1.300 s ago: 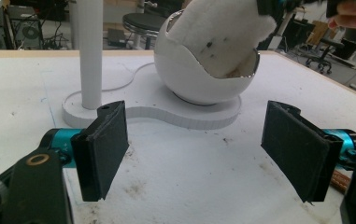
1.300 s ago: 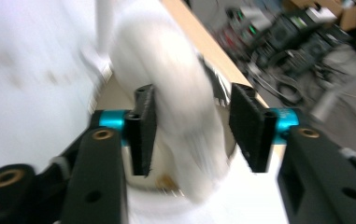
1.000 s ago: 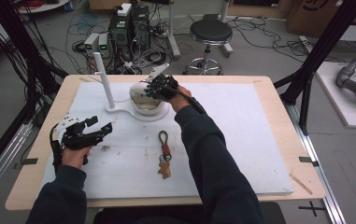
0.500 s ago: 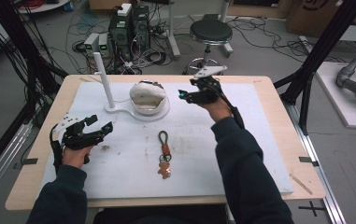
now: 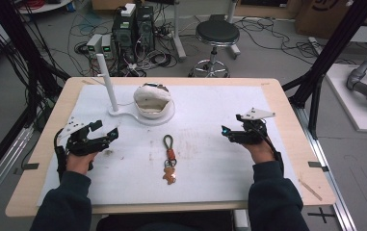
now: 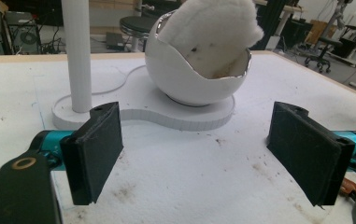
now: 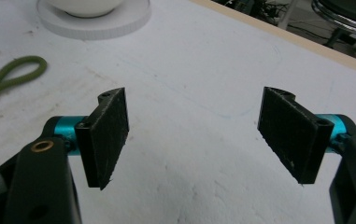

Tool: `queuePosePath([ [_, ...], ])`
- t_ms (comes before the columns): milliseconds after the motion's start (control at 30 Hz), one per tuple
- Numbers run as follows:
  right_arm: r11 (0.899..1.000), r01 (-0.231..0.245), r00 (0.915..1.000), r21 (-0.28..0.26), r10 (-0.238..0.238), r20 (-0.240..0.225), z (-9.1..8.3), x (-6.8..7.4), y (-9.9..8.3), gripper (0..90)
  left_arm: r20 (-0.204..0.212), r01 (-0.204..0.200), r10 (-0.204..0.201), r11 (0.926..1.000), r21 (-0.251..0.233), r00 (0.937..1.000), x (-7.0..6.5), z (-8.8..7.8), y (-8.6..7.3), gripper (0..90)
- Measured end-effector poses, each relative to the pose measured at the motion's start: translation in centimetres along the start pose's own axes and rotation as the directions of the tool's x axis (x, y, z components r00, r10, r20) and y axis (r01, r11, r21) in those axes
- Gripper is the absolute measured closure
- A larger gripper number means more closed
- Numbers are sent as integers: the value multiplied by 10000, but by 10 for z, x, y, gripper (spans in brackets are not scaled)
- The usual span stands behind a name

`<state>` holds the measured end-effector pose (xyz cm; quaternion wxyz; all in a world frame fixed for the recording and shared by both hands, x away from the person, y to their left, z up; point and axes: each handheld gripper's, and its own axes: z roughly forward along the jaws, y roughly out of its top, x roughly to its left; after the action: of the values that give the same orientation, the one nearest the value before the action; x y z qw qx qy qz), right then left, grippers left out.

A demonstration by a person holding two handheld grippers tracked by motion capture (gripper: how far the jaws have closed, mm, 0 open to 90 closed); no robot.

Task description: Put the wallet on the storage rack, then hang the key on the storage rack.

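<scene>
On the white mat, the keychain (image 5: 168, 159) lies between both spread, empty grippers, left gripper (image 5: 96, 138) and right gripper (image 5: 234, 134); I would approach its green loop (image 7: 12, 74) low and slowly.

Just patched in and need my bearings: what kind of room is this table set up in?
Most likely a robotics or data-collection lab. Behind the table, computer towers sit on the floor among loose cables, black frame struts flank the bench, and a grey robot arm lies at right.
</scene>
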<state>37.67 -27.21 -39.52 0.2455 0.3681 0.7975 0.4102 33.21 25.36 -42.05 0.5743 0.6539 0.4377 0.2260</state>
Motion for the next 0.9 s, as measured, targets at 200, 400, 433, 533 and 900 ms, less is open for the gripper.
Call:
queuePosePath([
  [200, 9997, -135, 9998, -221, 138, 167, -8, -4, -3, 252, 161, -78, 76, 9999, 86, 9998, -5, 6, -1, 183],
  [400, 9992, -373, 9988, -126, 377, 308, -7, -5, -8, 252, 144, 60, -62, 9999, 107, 9999, -3, 5, -1, 184],
  [433, 9990, -417, 9986, -139, 421, 330, -8, -6, -8, 252, 156, 52, -54, 9999, 156, 9999, -3, 6, -1, 185],
  [533, 9985, -540, 9977, -124, 545, 410, -10, -8, -10, 252, 198, 109, -115, 9996, 270, 9997, -5, 7, -1, 188],
  [900, 9971, -761, 9962, -100, 764, 429, -13, -10, -16, 252, 1525, 511, -563, 9980, 377, 9867, -42, 24, -2, 197],
])
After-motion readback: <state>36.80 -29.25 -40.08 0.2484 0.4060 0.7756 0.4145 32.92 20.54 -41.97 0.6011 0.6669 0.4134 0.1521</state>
